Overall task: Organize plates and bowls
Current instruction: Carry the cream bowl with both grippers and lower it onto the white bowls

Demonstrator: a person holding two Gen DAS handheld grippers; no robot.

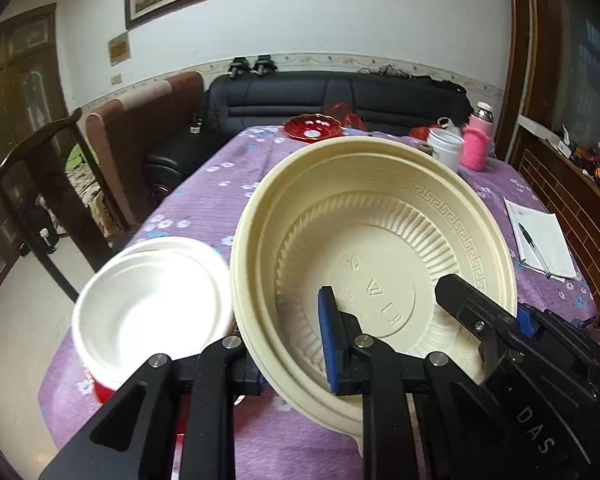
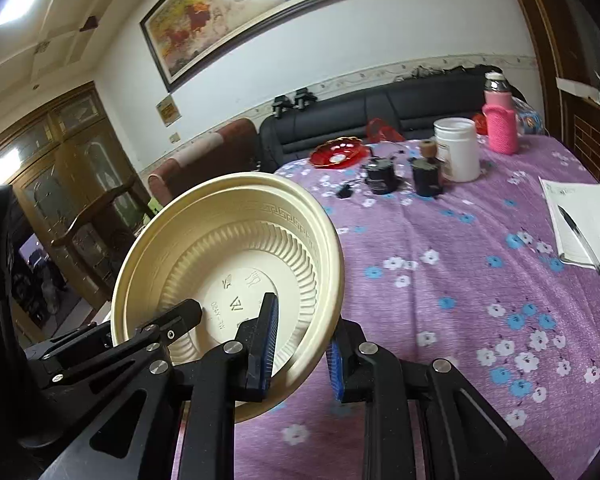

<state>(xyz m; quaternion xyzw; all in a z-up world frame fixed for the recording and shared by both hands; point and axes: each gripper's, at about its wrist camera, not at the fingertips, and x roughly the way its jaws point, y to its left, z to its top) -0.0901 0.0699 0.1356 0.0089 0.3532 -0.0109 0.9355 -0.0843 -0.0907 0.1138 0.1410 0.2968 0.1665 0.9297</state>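
both grippers are clamped on the same cream bowl (image 1: pixel 364 240), which is up off the table and tilted. left gripper (image 1: pixel 292 356) pinches the bowl's near-left rim: one blue pad (image 1: pixel 327 340) inside the wall, the other finger under and outside it, angled down over the table. right gripper (image 2: pixel 300 354) pinches the opposite rim, one blue pad (image 2: pixel 269 344) inside, the other just outside the wall. in the left wrist view the right gripper's black finger enters from the right and sits inside the bowl; "das" is readable on its housing.

writing: raised letters on the bowl floor, roughly "w" plus some characters and a short code, too faint to read properly. a key-pattern band runs around the inner wall above a ribbed ring. bowl holds nothing.

left to right in the left wrist view: white bowl (image 1: pixel 152 308), blurred, sitting on something red at the table's near-left corner, just beside the cream bowl; whether they touch i cannot tell. a red glass dish (image 1: pixel 314 128) sits at the far edge, then a white jar (image 1: pixel 446 150) with its lid on, then a pink-sleeved bottle (image 1: pixel 478 142). an open notebook (image 1: pixel 540 236) with a pen (image 1: pixel 534 250) on it lies at the right.

right wrist view adds two small dark pots (image 2: pixel 380 176) between dish and jar; contents cannot be made out. the purple flowered tablecloth (image 2: pixel 460 280) covers the whole table. a black sofa (image 1: pixel 340 96) stands behind it, with a framed painting (image 2: pixel 244 12) on the wall.
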